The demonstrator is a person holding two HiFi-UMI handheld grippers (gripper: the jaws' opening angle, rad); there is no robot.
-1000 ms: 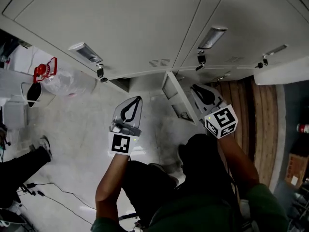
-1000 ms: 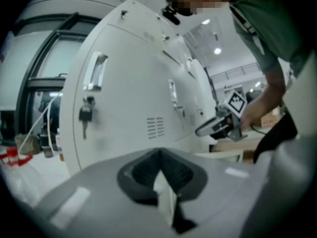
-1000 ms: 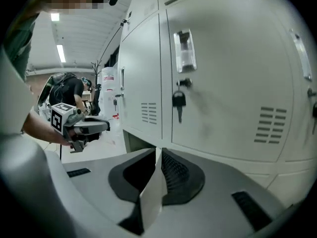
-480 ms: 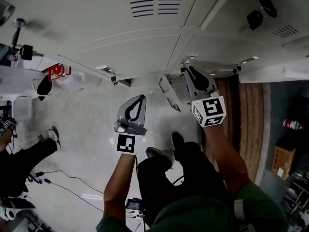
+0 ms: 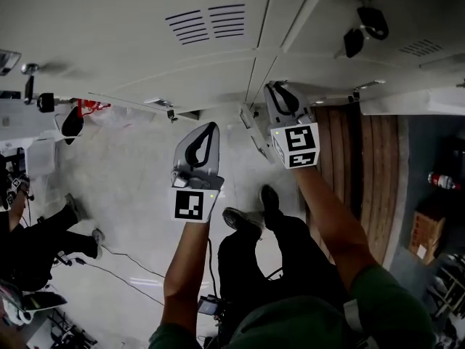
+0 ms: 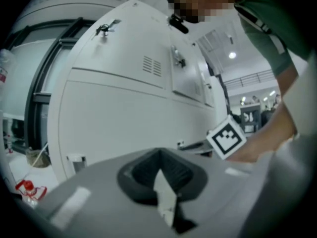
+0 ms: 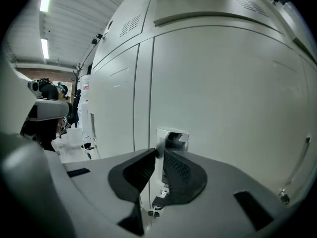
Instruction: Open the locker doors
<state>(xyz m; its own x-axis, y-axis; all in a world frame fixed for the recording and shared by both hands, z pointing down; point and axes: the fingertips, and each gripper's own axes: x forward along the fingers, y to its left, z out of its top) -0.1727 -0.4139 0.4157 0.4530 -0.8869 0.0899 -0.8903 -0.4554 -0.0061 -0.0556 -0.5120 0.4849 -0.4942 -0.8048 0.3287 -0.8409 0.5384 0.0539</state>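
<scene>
Grey-white sheet-metal lockers (image 5: 145, 57): fill the view dead ahead, vented doors up top, most of them shut.
Right hand-held gripper (image 7: 160, 157): has come up from the small lower door (image 5: 256, 138) that hangs ajar — now pinched narrow on the edge of a shiny chrome latch (image 7: 172, 135) on a higher, shut door.
Left hand-held gripper (image 6: 159, 157): rose too, clenched on nothing, hovering clear of the lockers.
What it means: low door looks done, I'd guess — the next one is lined up, and a pull on that latch should swing it out.
Watch out: thin grip, could slip off.
</scene>
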